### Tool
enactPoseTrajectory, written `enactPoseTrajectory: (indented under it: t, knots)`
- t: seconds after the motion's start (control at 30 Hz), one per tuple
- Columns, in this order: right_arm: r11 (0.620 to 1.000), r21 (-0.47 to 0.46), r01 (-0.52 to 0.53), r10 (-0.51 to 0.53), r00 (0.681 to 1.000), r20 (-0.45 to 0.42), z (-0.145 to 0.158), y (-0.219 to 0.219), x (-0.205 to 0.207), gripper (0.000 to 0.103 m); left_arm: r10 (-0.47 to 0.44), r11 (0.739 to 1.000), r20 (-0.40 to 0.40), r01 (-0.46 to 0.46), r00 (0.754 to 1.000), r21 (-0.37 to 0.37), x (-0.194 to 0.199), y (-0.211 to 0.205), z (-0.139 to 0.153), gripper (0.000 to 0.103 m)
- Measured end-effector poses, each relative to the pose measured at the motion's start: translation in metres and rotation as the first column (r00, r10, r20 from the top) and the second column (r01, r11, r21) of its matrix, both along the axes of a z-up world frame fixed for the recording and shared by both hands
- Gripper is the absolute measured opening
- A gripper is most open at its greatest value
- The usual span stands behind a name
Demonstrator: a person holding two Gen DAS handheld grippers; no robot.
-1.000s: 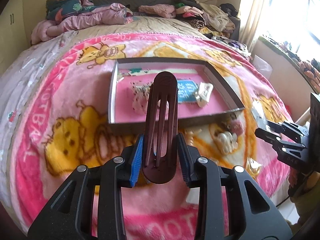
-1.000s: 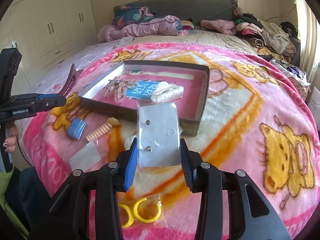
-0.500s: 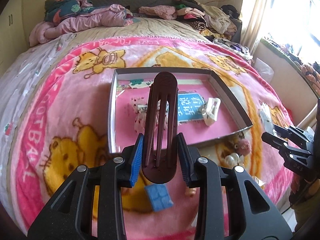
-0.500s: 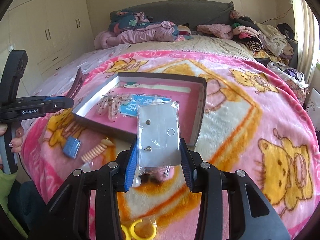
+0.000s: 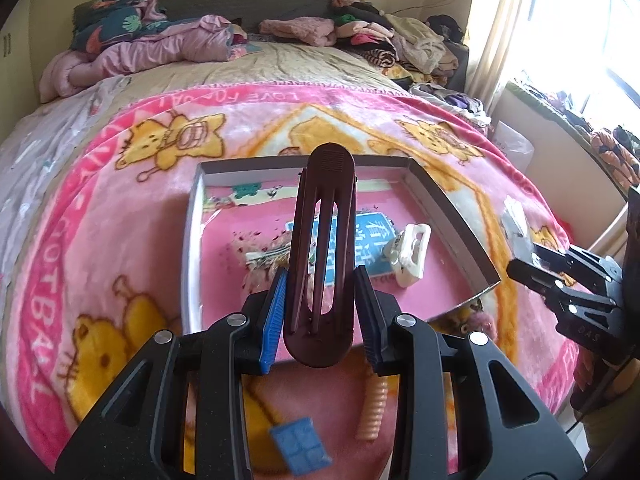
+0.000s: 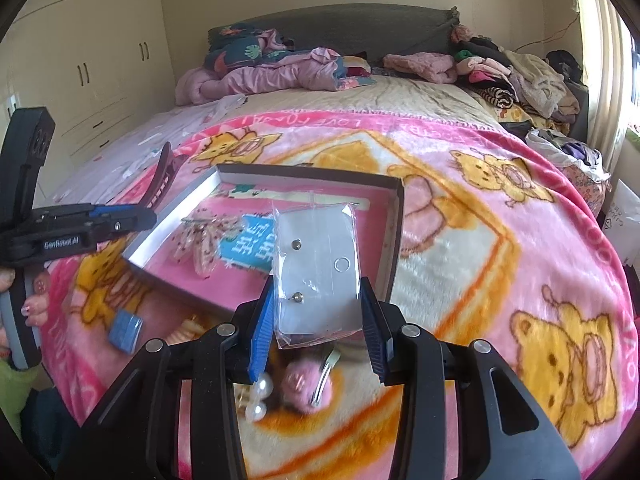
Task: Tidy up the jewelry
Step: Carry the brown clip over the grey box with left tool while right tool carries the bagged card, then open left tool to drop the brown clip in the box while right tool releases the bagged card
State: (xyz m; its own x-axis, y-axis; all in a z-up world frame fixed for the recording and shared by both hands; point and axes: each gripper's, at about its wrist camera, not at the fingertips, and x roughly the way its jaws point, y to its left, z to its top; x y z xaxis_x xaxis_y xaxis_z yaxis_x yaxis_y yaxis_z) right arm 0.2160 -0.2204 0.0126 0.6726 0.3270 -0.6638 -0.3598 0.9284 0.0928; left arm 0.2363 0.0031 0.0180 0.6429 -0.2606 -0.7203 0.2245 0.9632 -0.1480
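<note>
My left gripper (image 5: 320,316) is shut on a dark brown hair clip (image 5: 322,256), held upright over the near edge of a shallow grey tray (image 5: 192,216) with a pink floor. My right gripper (image 6: 316,316) is shut on a clear packet of earrings (image 6: 316,264), just short of the tray's near wall (image 6: 394,248). Inside the tray lie a blue card (image 5: 374,236), a white hair claw (image 5: 410,256) and a sparkly hair piece (image 6: 204,240). Each gripper shows in the other's view: the right gripper (image 5: 536,268) and the left gripper (image 6: 132,216).
The tray sits on a pink cartoon blanket (image 6: 500,240) covering a bed. Loose on the blanket near me are a blue square clip (image 5: 300,446), a peach ribbed clip (image 5: 372,412), pearl earrings (image 6: 260,396) and a pink pompom clip (image 6: 308,384). Clothes are piled at the headboard (image 5: 380,40).
Both grippers have moved forward toward the tray, still holding the hair clip and the earring packet. The yellow rings have dropped out of the right wrist view.
</note>
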Motion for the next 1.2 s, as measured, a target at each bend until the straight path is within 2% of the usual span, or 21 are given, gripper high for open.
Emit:
enactPoseTrajectory:
  t: [0.57,0.9,1.2]
  knots:
    - [0.996,-0.041,0.077,-0.079,0.996,-0.046,-0.018,0.002,0.065,0.038,-0.077,0.996,-0.06,0.074,0.995,-0.055,0.043,-0.014,-0.04,0.025]
    - [0.995,-0.047,0.085,-0.089,0.992,-0.087,-0.038,0.004,0.078,0.038,-0.128,0.992,-0.091,0.126,0.988,-0.026,0.048,-0.036,-0.063,0.025]
    - [0.997,-0.032,0.07,-0.074,0.989,-0.125,-0.053,0.007,0.074,0.038,-0.131,0.991,-0.107,0.131,0.986,-0.007,0.048,-0.039,-0.072,0.025]
